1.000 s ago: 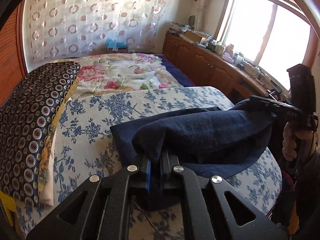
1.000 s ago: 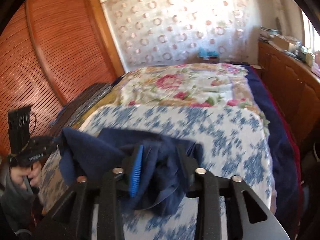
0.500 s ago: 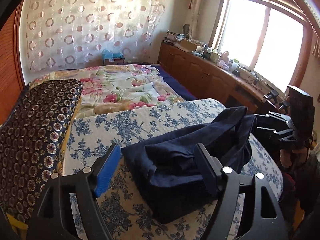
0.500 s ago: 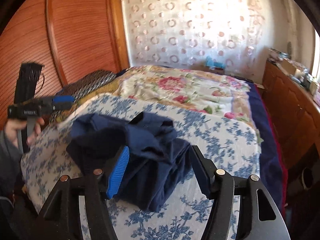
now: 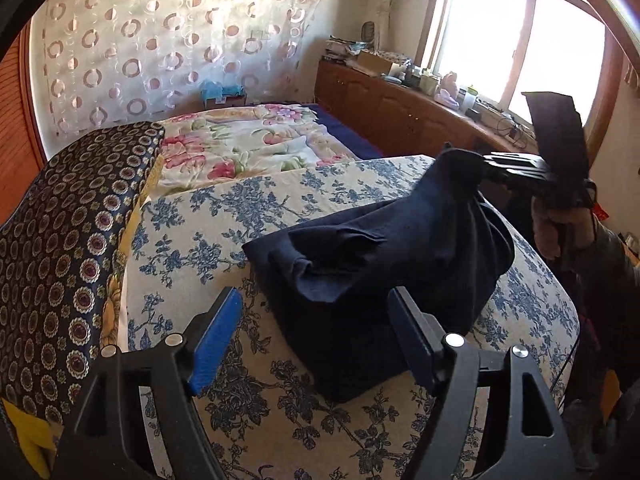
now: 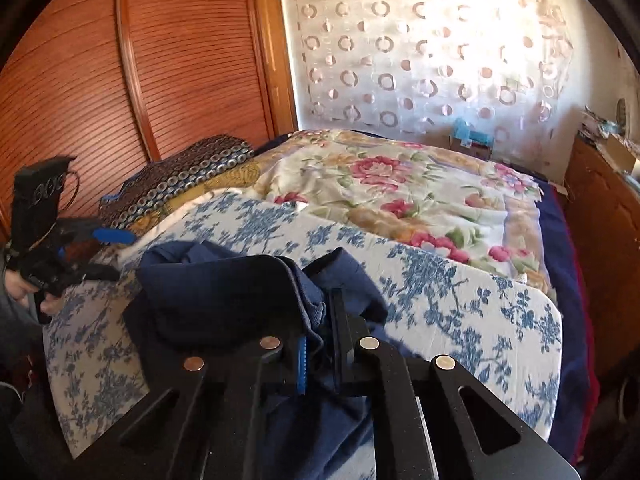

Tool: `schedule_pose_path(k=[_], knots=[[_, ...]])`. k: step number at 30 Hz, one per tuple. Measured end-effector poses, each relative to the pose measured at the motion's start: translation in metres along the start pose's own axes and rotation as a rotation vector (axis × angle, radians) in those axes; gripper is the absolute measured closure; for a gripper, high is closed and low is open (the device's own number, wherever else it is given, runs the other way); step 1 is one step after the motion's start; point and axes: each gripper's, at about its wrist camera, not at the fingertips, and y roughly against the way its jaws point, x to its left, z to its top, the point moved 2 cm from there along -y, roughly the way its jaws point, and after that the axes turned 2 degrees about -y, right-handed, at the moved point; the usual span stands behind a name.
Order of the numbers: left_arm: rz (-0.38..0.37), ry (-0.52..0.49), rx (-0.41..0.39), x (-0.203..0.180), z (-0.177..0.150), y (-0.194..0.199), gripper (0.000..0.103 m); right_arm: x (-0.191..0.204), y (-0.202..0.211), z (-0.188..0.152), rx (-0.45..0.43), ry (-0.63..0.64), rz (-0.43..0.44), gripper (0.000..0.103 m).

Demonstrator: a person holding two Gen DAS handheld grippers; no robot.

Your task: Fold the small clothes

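Closest in, the right tongs (image 6: 318, 354) are pinched tight on an edge of the navy garment (image 5: 384, 264), lifting that corner up. The left tongs (image 5: 316, 340) sit wide apart with nothing in them, hovering at the near end of the cloth. It's lying bunched on the blue-floral cushion (image 5: 224, 232) at the foot of the bed. I'd say roughly halfway: some layers are doubled over, but it's lumpy and needs another fold and flattening. Further back there's the flowery quilt (image 6: 400, 184).

Harsh daylight from the blown-out window (image 5: 516, 40); glare on the curtain (image 6: 432, 56); fisheye-bent edges
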Motion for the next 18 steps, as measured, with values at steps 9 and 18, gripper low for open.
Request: schedule_pose_path(k=[9, 18], knots=[[0.102, 0.03, 0.067, 0.018, 0.021, -0.056, 0.027, -0.048, -0.046, -0.015, 0.119, -0.17, -0.143, 0.095], [0.217, 0.061, 0.083, 0.046, 0.024, -0.089, 0.026, -0.033, -0.01, -0.011, 0.041, -0.175, -0.178, 0.051]])
